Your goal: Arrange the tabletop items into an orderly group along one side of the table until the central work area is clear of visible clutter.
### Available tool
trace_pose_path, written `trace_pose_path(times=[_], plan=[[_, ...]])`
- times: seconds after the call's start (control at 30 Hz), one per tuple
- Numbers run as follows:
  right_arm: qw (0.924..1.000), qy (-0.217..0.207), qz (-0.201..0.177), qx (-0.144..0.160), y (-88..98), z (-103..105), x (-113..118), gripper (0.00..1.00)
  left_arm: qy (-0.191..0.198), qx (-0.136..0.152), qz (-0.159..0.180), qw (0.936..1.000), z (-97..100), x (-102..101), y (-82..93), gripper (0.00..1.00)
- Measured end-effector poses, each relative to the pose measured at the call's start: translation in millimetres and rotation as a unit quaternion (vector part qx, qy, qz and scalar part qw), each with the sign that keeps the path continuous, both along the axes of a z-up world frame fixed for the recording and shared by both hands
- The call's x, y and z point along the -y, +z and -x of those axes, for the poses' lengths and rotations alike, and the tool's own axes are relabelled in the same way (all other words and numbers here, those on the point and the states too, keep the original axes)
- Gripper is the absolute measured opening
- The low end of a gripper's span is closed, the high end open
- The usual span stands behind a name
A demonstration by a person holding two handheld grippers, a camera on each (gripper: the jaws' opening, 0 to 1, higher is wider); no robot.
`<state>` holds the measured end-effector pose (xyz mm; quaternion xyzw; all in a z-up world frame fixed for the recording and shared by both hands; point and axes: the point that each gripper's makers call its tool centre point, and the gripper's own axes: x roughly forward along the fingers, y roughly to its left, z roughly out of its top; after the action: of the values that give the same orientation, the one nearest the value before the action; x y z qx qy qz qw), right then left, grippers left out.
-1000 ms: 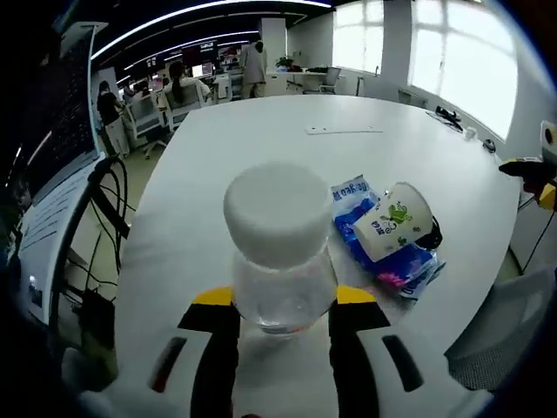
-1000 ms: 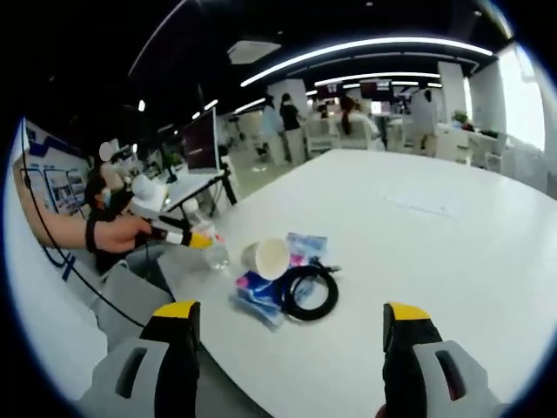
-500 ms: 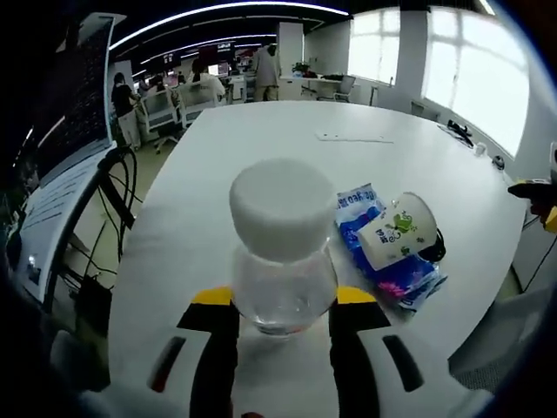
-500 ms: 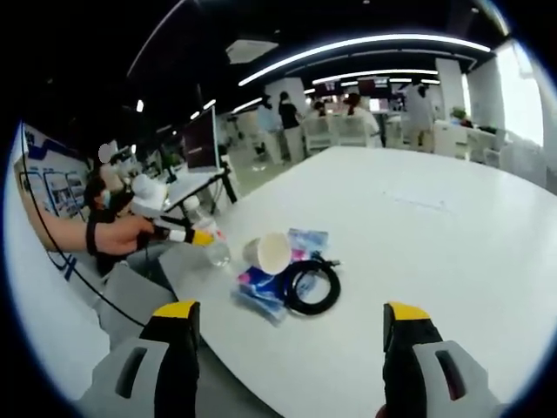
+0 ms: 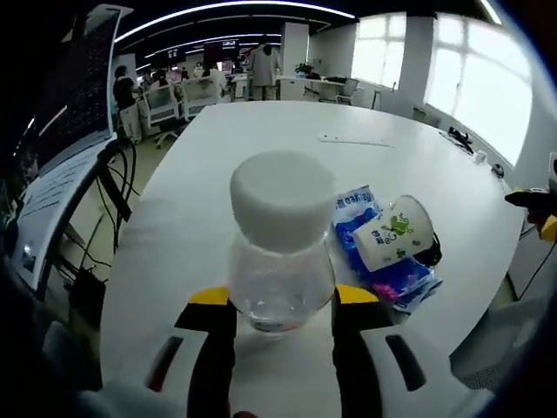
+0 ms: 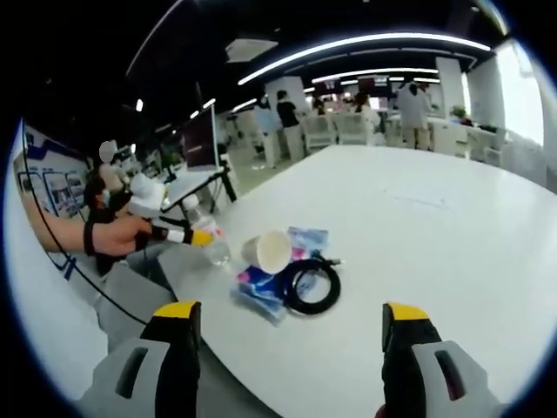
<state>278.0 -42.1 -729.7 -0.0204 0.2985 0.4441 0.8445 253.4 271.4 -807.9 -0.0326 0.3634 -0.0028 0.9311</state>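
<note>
A clear plastic bottle (image 5: 280, 244) with a white cap stands at the near corner of the white table (image 5: 261, 139); my left gripper (image 5: 280, 300) is shut on its lower body. Right of it lie a blue snack packet (image 5: 374, 252) and a tipped paper cup (image 5: 393, 232) with a green print, and a dark cable edge shows behind the cup. In the right gripper view the bottle (image 6: 213, 248), cup (image 6: 268, 252), packet (image 6: 259, 289) and a coiled black cable (image 6: 306, 289) cluster near the table's edge. My right gripper (image 6: 289, 335) hangs open, back from the table, holding nothing.
A person's hand and sleeve (image 6: 104, 235) hold the left gripper (image 6: 178, 235). A flat white strip (image 5: 355, 140) lies farther along the table. Monitors (image 6: 200, 139), cables, desks and people stand beyond the table. A wide bare stretch of tabletop (image 6: 418, 226) lies past the cluster.
The left gripper view has shifted slightly; the bottle stays between the jaws. The right gripper and the cluster have barely moved.
</note>
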Motion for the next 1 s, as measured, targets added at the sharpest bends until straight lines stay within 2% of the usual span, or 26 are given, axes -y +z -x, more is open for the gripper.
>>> trace_pose_path(times=[0.13,0.47,0.83,1.0], plan=[[1.0,0.002,-0.001,0.002,2.7,0,-1,0.87,0.002,0.002,-0.002,1.0,0.4,-2,-0.9,0.41],[1.0,-0.003,-0.002,-0.003,0.9,1,2,0.87,0.015,0.029,-0.001,0.9995,-4.7,-3,-0.7,0.37],[0.9999,-0.01,-0.005,-0.004,-0.3,-6,5,0.86,0.015,0.029,-0.001,0.9995,-12.1,-2,-3.0,0.36],[0.9999,-0.012,-0.004,-0.005,0.3,-6,7,0.86,0.018,0.029,0.002,0.9994,-21.4,-6,-2.5,0.36]])
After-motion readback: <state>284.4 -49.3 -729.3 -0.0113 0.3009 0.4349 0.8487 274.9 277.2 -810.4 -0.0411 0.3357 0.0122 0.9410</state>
